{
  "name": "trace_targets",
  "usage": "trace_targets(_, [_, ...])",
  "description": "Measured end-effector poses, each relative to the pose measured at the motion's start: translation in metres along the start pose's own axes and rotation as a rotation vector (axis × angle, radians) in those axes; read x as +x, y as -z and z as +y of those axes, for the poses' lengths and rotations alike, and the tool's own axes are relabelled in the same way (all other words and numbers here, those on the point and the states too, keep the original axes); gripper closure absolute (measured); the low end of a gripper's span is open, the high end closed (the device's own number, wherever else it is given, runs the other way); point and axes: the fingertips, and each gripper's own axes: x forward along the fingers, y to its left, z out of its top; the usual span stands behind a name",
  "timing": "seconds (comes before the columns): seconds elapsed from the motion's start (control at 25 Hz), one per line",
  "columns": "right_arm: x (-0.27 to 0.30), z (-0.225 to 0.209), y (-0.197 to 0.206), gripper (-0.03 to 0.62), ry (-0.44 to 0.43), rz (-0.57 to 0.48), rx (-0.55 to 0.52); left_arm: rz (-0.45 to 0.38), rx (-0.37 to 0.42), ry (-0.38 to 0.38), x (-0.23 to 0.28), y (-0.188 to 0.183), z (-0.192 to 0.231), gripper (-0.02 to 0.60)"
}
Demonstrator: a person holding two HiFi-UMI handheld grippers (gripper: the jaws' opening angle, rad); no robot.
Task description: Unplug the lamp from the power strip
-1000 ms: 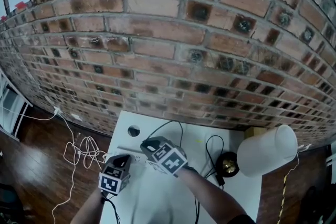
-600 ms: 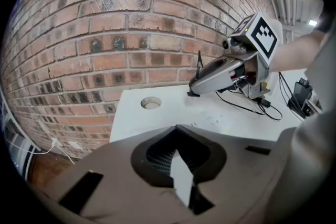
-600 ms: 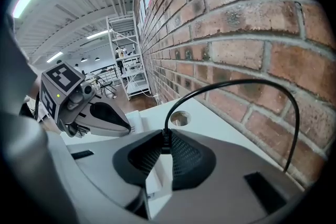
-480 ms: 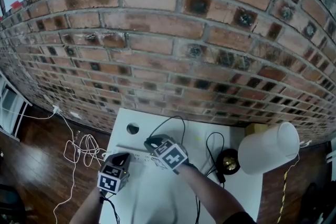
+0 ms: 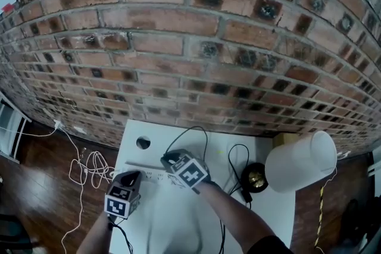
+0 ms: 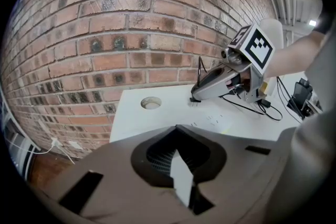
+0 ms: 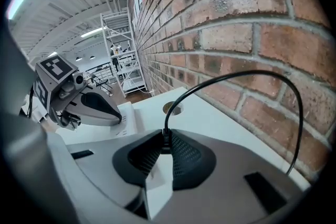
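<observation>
Now the right claw [image 7: 164, 140] clenches the black plug [image 6: 195, 102], prongs clear of the white power strip [image 7: 127, 119]; left claw [image 6: 178, 157] closed, empty.

wall [image 5: 178, 38]: rough brick | table [image 5: 271, 217]: smooth matt | floor [image 5: 36, 187]: glossy wood | lamp [image 5: 300, 162]: matt shade

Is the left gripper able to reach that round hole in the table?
Probably yes. The left gripper sits just short of the hole, with only bare table between them; the right gripper, holding the plug, is off to the side.
</observation>
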Motion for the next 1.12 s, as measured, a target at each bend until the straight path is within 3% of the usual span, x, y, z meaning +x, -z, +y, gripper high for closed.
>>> trace_targets(0.36, [-0.005,0.0,0.002,0.531,0.001,-0.025,0.017,0.011,0.007,-0.027,0.0,0.004,0.004,0.565])
trace_targets(0.56, [-0.006,-0.004,0.008,0.482,0.009,-0.025,0.03,0.011,0.014,-0.038,0.0,0.004,0.005,0.565])
trace_targets(1.12, [-0.014,-0.008,0.011,0.484,0.023,-0.029,0.028,0.011,0.015,-0.053,0.0,0.003,0.006,0.565])
